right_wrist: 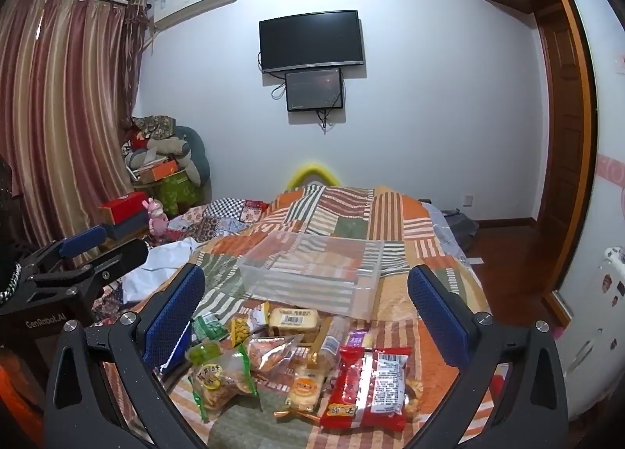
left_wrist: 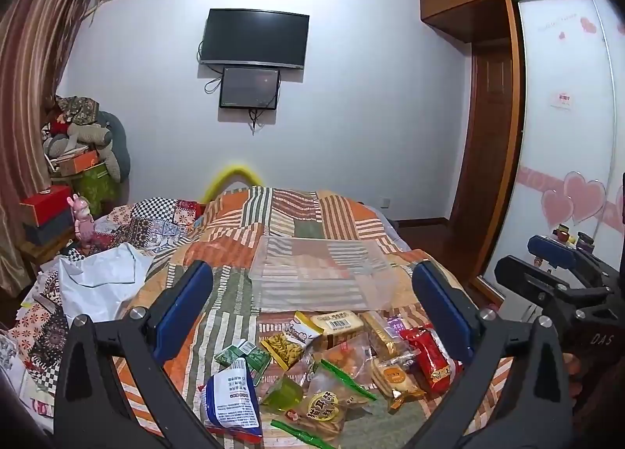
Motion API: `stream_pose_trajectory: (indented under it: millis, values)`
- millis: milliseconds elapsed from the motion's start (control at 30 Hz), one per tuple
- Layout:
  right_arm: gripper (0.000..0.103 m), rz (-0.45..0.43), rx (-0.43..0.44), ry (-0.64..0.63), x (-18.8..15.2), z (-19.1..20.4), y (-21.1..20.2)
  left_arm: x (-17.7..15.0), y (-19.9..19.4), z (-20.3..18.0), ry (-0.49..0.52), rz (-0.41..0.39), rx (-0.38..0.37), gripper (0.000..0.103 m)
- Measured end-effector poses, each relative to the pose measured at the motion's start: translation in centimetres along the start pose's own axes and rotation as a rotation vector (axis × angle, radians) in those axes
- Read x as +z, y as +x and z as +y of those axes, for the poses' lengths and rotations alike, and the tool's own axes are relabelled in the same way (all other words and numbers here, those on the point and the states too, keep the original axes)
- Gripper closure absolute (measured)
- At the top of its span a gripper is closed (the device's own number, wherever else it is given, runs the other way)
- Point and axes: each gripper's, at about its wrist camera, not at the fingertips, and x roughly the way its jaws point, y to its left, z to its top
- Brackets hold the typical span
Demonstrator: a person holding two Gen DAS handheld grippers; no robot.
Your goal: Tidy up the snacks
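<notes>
A pile of snack packets (left_wrist: 332, 363) lies on the patchwork bedspread (left_wrist: 281, 214), also in the right wrist view (right_wrist: 297, 363). It includes a blue and white bag (left_wrist: 232, 394), a red packet (right_wrist: 367, 382) and a beige box (right_wrist: 295, 321). A clear plastic bin (left_wrist: 320, 273) stands just beyond the pile, empty (right_wrist: 312, 273). My left gripper (left_wrist: 312, 304) is open above the pile, holding nothing. My right gripper (right_wrist: 304, 304) is open above the pile, holding nothing. Each gripper shows at the edge of the other's view.
A white plastic bag (left_wrist: 101, 281) and crumpled quilts lie left of the bedspread. Boxes and stuffed toys (right_wrist: 164, 164) are stacked by the curtain. A wardrobe with sliding doors (left_wrist: 566, 117) stands at the right. Two screens (right_wrist: 312, 43) hang on the far wall.
</notes>
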Motion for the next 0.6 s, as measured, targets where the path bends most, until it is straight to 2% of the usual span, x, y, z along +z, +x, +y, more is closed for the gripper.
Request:
stream_pose_trajectory:
  millis: [600]
  values:
    - [0.0,-0.002,0.006,0.002,0.25,-0.12,-0.37,-0.11,-0.16,-0.25,0.01,-0.006,0.002,0.0]
